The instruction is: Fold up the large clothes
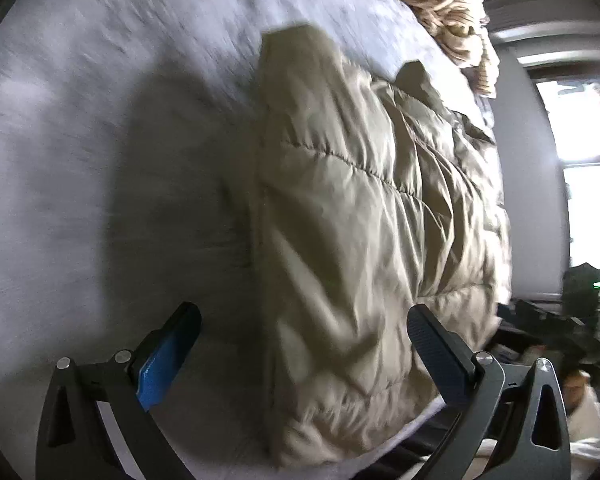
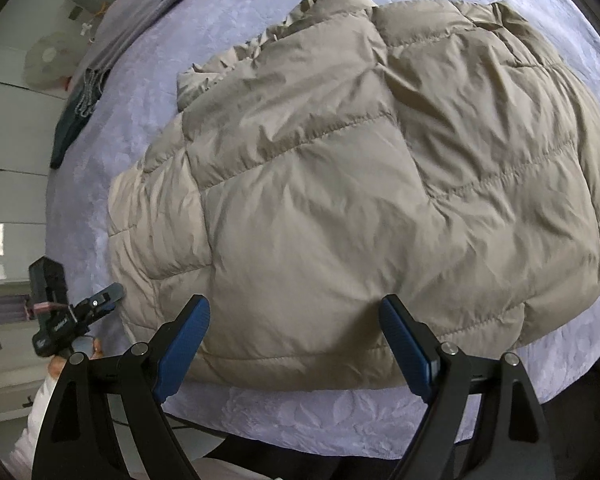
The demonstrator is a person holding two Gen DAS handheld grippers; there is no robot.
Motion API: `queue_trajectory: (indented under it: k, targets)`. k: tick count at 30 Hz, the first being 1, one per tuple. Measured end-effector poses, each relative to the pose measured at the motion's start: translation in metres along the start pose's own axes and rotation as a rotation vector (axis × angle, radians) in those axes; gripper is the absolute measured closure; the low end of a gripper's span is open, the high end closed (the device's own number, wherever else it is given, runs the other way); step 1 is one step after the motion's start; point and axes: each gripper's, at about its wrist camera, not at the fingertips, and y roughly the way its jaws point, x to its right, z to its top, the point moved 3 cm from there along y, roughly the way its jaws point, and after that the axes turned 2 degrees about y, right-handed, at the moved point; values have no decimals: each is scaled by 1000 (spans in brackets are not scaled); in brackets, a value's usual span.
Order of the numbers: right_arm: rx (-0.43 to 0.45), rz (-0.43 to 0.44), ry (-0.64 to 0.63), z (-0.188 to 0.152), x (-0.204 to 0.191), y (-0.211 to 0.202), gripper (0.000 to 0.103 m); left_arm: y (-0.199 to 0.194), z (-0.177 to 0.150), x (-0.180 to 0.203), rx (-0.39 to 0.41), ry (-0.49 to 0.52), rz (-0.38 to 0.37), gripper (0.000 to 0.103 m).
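A beige quilted puffer jacket (image 2: pixel 340 168) lies folded on a pale lavender bedspread (image 2: pixel 148 80). It also shows in the left wrist view (image 1: pixel 360 220), blurred. My right gripper (image 2: pixel 296 320) is open and empty, just above the jacket's near hem. My left gripper (image 1: pixel 304 320) is open and empty, over the jacket's left edge and the bedspread (image 1: pixel 100 140). The left gripper also shows in the right wrist view (image 2: pixel 104 300), beside the jacket's lower left corner.
A cream knitted garment (image 1: pixel 456 20) lies at the bed's far edge. A dark green cloth (image 2: pixel 70 128) hangs off the bed's left side. A bright window (image 1: pixel 580 160) and dark gear (image 1: pixel 572 312) stand to the right. White cabinets (image 2: pixel 8 152) stand at left.
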Motion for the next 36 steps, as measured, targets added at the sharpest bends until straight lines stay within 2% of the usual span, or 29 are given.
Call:
queue_trajectory:
  k: [3,7,9,12,13,14,15,18,20,24,26,28,31,36]
  targets:
    - [-4,-15,7,0,-2,3,14,22,7,-1,-46,-19,-99,0]
    - [-14,-37,6,2,-3,6,14,39,22,7,-73,2,-175,0]
    - [-18,-44,8,3,-4,7,14,46,27,10,-91,7,-206,0]
    - [-20,-51,12,6,-5,9,14,58,29,17,-125,32,-207,1]
    - [-21,-53,13,6,-5,10,14,59,29,21,-129,50,-203,6]
    - [-21,-54,13,7,-6,11,14,60,29,23,-134,60,-202,34]
    - [-20,-55,14,9,-6,11,14,63,28,27,-154,63,-221,52]
    - [-17,-58,13,13,-5,9,14,54,22,36,-141,73,-232,68]
    - [-1,-60,13,17,-3,5,14,43,20,45,-127,80,-237,73]
    - [81,-46,2,27,1,-10,14,15,17,70,-93,95,-262,73]
    - [126,-22,-6,34,3,-15,25,2,15,88,-75,109,-269,73]
    - [147,-16,-29,44,6,-13,78,-10,12,108,-60,122,-269,73]
    - [139,13,-57,57,10,1,91,-22,8,137,-37,134,-242,73]
    - [94,86,-104,77,19,37,94,-28,-3,200,-6,78,-99,73]
